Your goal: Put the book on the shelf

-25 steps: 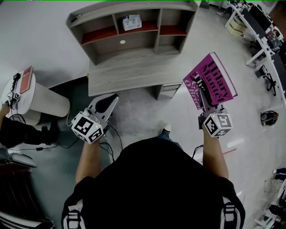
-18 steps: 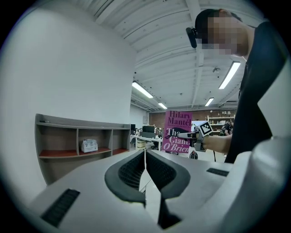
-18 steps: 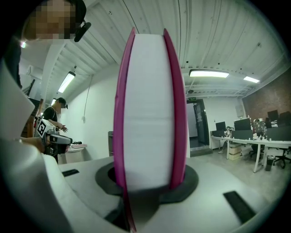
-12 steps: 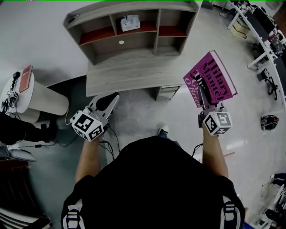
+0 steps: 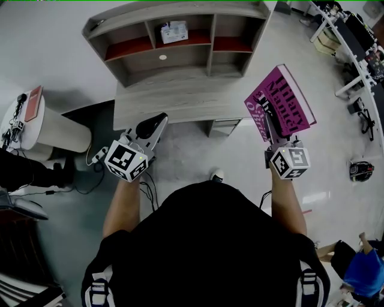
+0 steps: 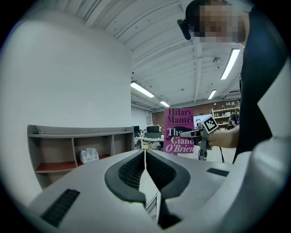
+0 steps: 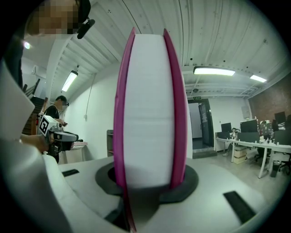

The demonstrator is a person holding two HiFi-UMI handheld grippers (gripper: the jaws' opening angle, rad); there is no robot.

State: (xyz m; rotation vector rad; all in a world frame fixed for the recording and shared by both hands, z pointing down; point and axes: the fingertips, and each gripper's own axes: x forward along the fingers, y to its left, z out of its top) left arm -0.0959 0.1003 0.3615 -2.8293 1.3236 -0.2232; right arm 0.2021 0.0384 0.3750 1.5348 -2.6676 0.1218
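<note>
Gripping magenta book [image 5: 279, 101] in right gripper [image 5: 271, 127], right of wooden shelf [image 5: 180, 57], not touching it. Holding left gripper [image 5: 155, 125] at front edge of desk [image 5: 180, 96]. Noted white box [image 5: 174, 31] in shelf's upper middle compartment.

A small white box [image 5: 174, 31], a round white stand [image 5: 60, 135] (far left), office desks [image 5: 359, 36] at right.

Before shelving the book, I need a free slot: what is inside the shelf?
A white box in the shelf's top middle compartment, a small white spot below; the rest look bare. Deep corners hide behind dividers.
</note>
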